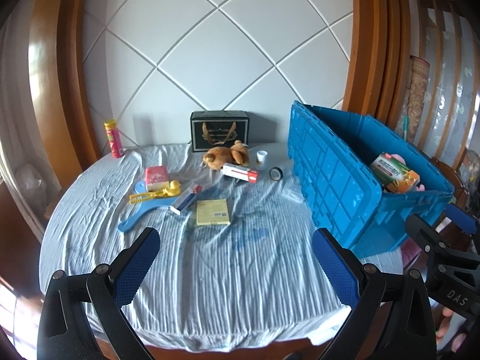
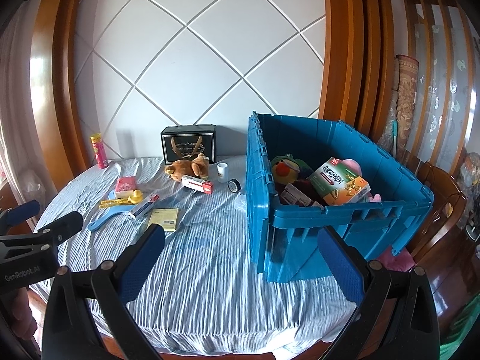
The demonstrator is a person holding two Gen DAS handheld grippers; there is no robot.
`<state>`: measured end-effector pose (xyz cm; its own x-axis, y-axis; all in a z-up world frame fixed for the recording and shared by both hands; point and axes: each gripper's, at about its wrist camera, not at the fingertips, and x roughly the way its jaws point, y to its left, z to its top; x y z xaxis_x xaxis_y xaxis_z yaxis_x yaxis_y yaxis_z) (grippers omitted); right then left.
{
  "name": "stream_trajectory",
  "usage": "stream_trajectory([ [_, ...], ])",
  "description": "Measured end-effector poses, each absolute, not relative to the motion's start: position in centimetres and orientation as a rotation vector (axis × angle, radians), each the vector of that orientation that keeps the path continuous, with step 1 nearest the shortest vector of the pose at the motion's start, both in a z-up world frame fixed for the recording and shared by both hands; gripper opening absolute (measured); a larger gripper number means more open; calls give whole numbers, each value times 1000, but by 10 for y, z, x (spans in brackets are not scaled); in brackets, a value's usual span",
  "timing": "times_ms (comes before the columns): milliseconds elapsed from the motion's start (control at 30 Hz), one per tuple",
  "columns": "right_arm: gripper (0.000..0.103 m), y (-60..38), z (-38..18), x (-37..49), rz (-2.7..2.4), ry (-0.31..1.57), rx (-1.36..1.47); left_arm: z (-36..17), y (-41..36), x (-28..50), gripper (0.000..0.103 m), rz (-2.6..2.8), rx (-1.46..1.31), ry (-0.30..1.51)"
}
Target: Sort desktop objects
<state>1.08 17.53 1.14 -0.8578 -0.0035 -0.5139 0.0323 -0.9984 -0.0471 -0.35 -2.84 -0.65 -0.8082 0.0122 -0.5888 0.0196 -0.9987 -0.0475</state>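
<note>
A blue crate [image 1: 354, 192] [image 2: 303, 216] stands at the table's right side, holding a green-orange box [image 2: 339, 184], a plush toy [image 2: 285, 168] and small cartons. On the striped cloth lie a brown teddy [image 1: 226, 156] [image 2: 187, 166], a red-white carton [image 1: 240, 173], a tape roll [image 1: 275, 174], a white cup [image 1: 261, 157], a yellow pad [image 1: 213, 212], a toothpaste box [image 1: 186, 199], a pink pack [image 1: 156, 177], a yellow duck tool [image 1: 156, 194] and a blue paddle [image 1: 141, 216]. My left gripper [image 1: 235, 258] and right gripper [image 2: 243, 258] hover open and empty over the near cloth.
A black gift box [image 1: 219, 130] and a pink-yellow can [image 1: 114, 139] stand at the back by the quilted wall. Wooden frames flank the table. A wooden chair [image 2: 441, 210] sits right of the crate. The table's front edge [image 1: 228, 345] lies just below the grippers.
</note>
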Motion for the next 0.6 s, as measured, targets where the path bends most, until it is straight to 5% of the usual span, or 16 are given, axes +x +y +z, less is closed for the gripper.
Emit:
stream_trajectory([
  [600, 103, 142, -10, -17, -2940, 131, 926, -46, -70, -36, 103, -2867, 1119, 175],
])
